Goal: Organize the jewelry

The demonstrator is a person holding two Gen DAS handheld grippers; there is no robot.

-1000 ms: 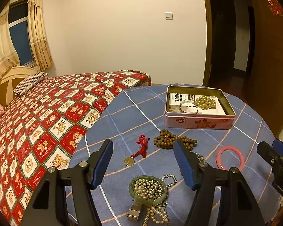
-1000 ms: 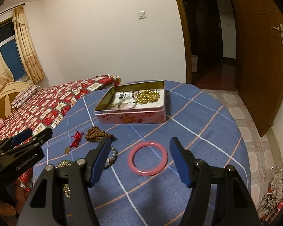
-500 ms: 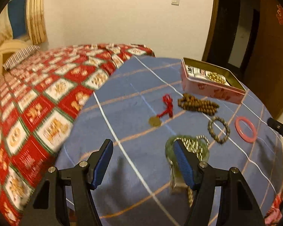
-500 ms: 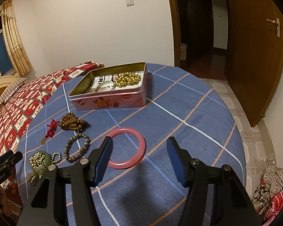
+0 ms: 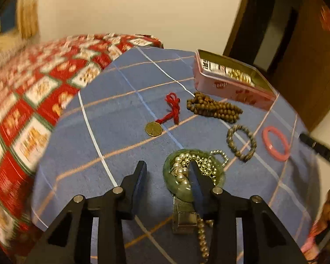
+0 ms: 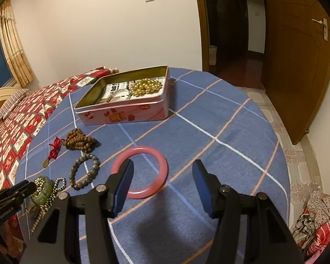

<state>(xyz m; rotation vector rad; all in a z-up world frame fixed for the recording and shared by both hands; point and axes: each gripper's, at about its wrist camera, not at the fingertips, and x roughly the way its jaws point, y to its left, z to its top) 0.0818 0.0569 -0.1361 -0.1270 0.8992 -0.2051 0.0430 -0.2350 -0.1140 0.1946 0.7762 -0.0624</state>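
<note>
Your left gripper (image 5: 168, 171) has dropped from above the table to the green bangle (image 5: 193, 187) pile at 5 o'clock; its jaws are closing, right finger over the pearls (image 5: 180, 171), left finger on bare cloth, nothing clamped yet. Right gripper (image 6: 162, 171) has come down too, jaws closing, left finger inside the pink bangle (image 6: 140, 171), the near rim between the fingers but not pinched. Tin (image 6: 121, 115) sits at 11 o'clock, already holding gold beads (image 6: 146, 87). Looks like two pickups starting; wood beads (image 6: 80, 142), grey bracelet (image 6: 84, 171), red charm (image 6: 54, 149) remain out.
</note>
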